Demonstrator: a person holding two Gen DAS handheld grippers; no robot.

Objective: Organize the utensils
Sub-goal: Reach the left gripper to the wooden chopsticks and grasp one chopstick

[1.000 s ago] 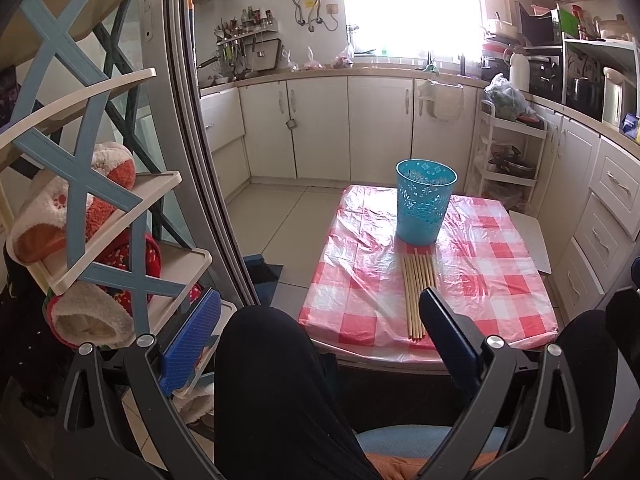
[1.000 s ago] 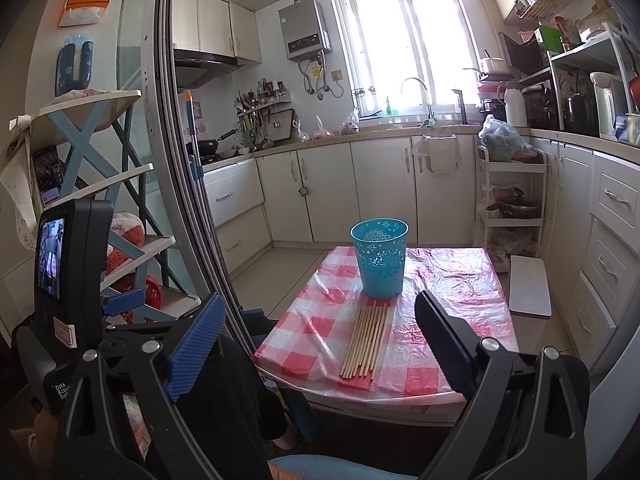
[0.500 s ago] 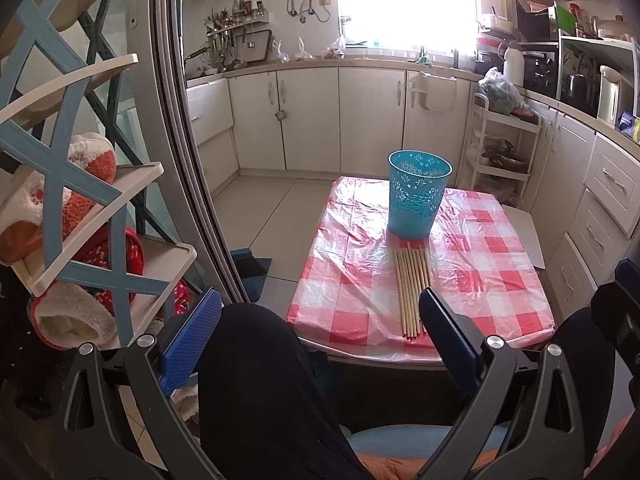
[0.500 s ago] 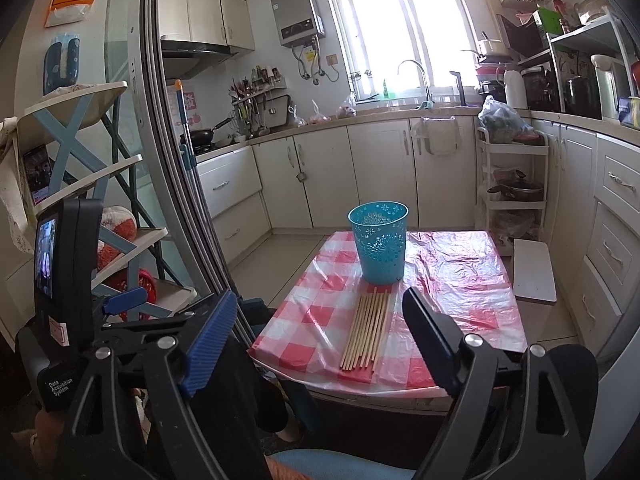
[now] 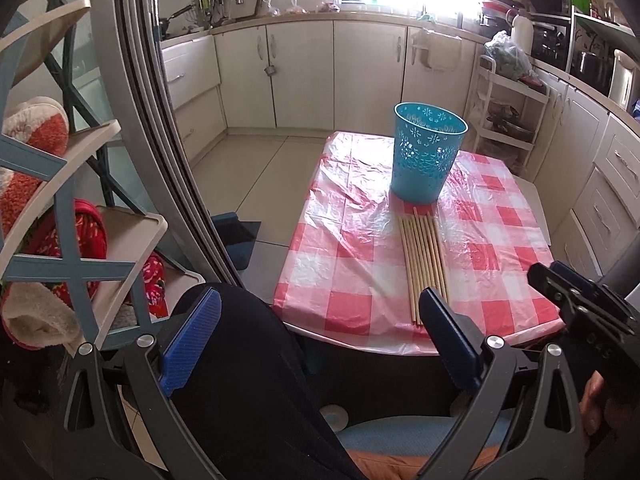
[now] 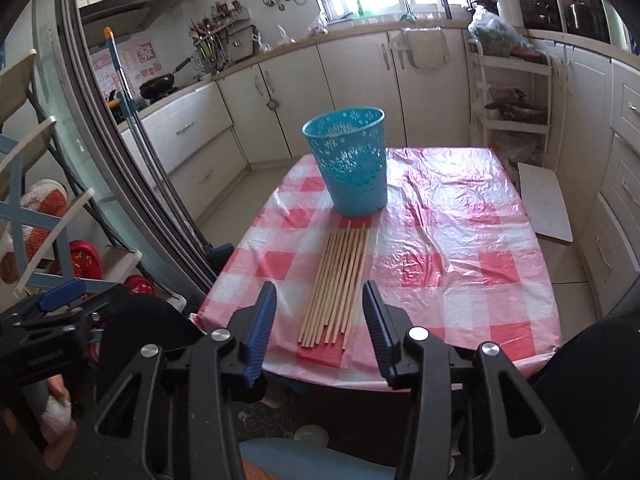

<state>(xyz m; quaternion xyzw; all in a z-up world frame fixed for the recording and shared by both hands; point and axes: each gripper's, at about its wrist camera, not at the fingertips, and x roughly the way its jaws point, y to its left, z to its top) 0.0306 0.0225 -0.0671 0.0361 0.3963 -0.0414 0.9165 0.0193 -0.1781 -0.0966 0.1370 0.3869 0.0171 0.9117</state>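
Observation:
Several wooden chopsticks point(image 5: 422, 264) point(image 6: 340, 280) lie side by side on the red-and-white checked tablecloth point(image 5: 340, 260) point(image 6: 460, 260), their far ends close to a blue perforated basket point(image 5: 426, 156) point(image 6: 352, 160) standing upright. My left gripper point(image 5: 320, 295) is open wide, short of the table's near edge and over a black-clad knee. My right gripper point(image 6: 319, 287) hovers above the near edge and its jaws are closing. The chopsticks' near ends show between its pads, untouched. Its body also shows in the left wrist view point(image 5: 580, 304).
A shoe rack with slippers point(image 5: 60, 220) and a sliding door frame point(image 5: 160, 120) stand at the left. A white trolley point(image 5: 508, 120) and cabinets line the right and back. A white board point(image 6: 544, 200) leans beside the table. A knee point(image 5: 248, 360) lies below.
Both grippers have come down and closer to the table's near edge. The right jaws have narrowed from wide to about half. The left jaws stay wide.

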